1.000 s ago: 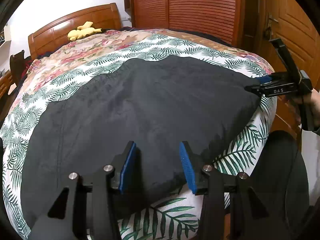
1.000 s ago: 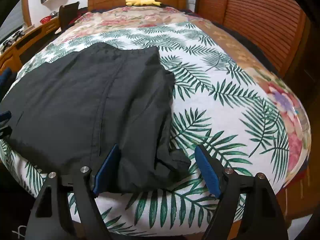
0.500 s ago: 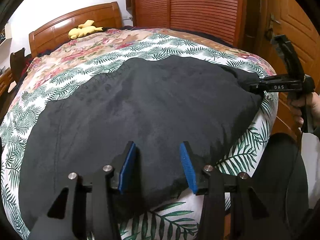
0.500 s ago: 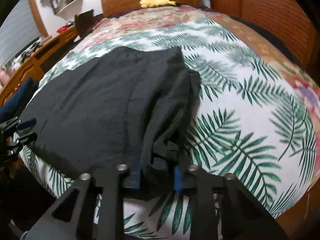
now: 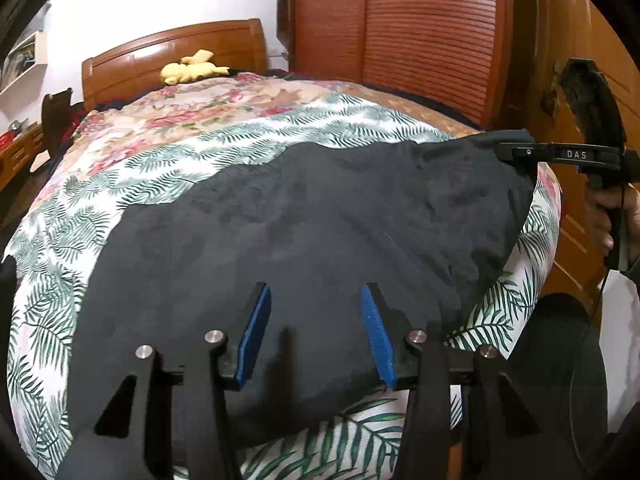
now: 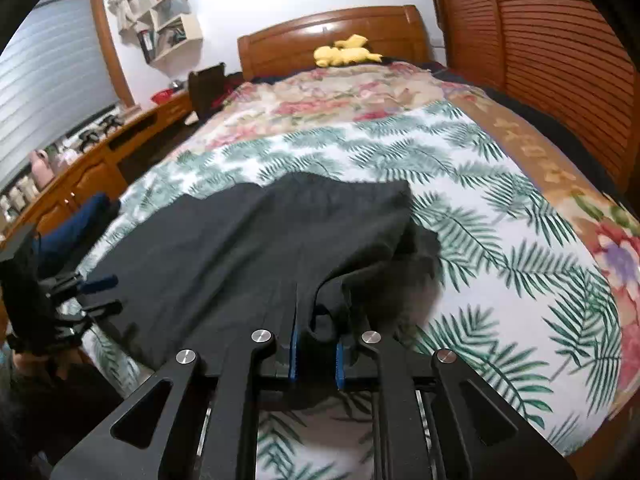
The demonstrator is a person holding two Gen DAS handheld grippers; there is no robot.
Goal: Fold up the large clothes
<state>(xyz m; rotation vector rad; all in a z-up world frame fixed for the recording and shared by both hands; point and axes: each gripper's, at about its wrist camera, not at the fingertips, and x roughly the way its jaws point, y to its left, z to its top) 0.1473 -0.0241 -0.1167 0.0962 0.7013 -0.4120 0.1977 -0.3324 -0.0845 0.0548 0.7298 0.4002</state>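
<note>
Across the near end of the bed with the palm-leaf printed white cover (image 5: pixel 280 140), as seen from the left wrist, a large black fabric garment (image 5: pixel 320 220) is spread out, its far edge reaching toward the middle of that cover. The left gripper (image 5: pixel 316 332) is held over the garment's near edge; its blue-padded fingers (image 5: pixel 254 336) stand parted, and although cloth is seen between them, no pinch on it can be made out. At the garment's right corner the right gripper (image 5: pixel 506 152), a black tool marked with white letters, is clamped on the cloth, and that corner is lifted off the cover. A hand (image 5: pixel 610 216) is wrapped round its handle. Beyond the garment, at the wooden headboard (image 5: pixel 172 56), a yellow plush toy (image 5: pixel 192 70) is lying.

From the right wrist, the garment (image 6: pixel 248 248) is seen spread to the left of the fingers. The right gripper (image 6: pixel 318 354) has just been closing, and its fingers (image 6: pixel 294 354) are now pressed together on a bunched corner of the black cloth, which is raised from the leaf-print cover (image 6: pixel 500 260). At the garment's left edge the left gripper (image 6: pixel 102 294) is seen with its fingers apart. The plush toy (image 6: pixel 344 54) is seen at the headboard (image 6: pixel 328 34), well beyond the garment.
</note>
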